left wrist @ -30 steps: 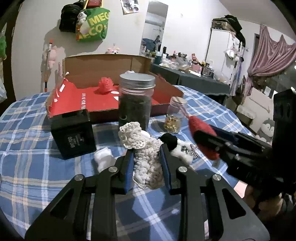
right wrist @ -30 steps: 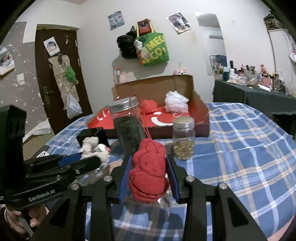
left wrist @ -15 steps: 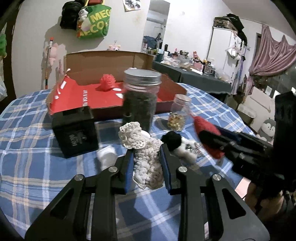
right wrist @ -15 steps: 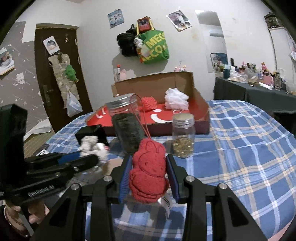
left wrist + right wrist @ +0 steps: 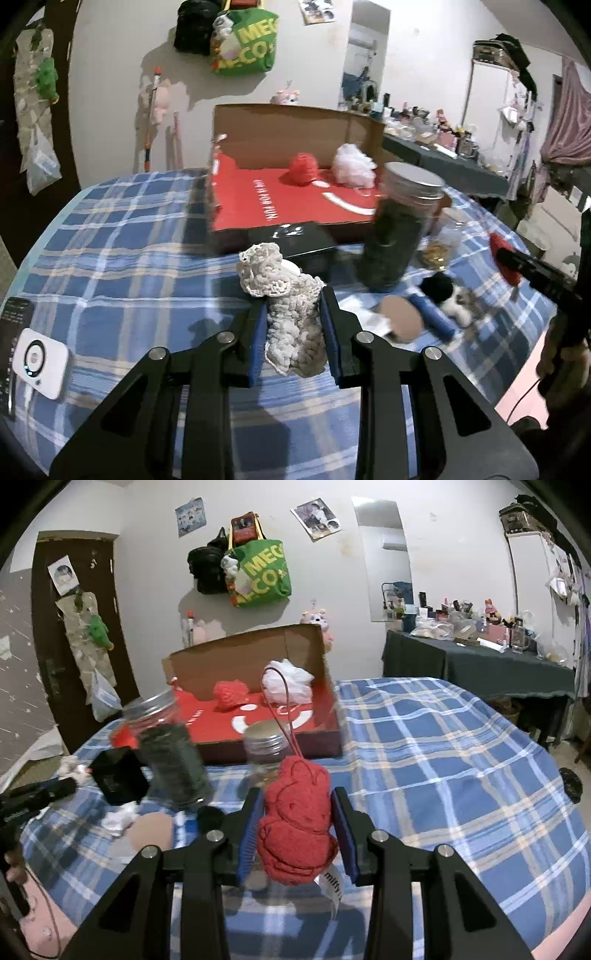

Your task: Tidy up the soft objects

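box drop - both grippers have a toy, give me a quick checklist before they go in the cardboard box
1. Left gripper shut on the cream crochet toy: ok.
2. Right gripper shut on the red knitted toy: ok.
3. Free floor in the cardboard box beside the red pompom and white puff: ok.
4. Path clear: not ok, the tall jar and black box stand in front.
5. Red toy's hanging loop free of the small jar: cannot tell.
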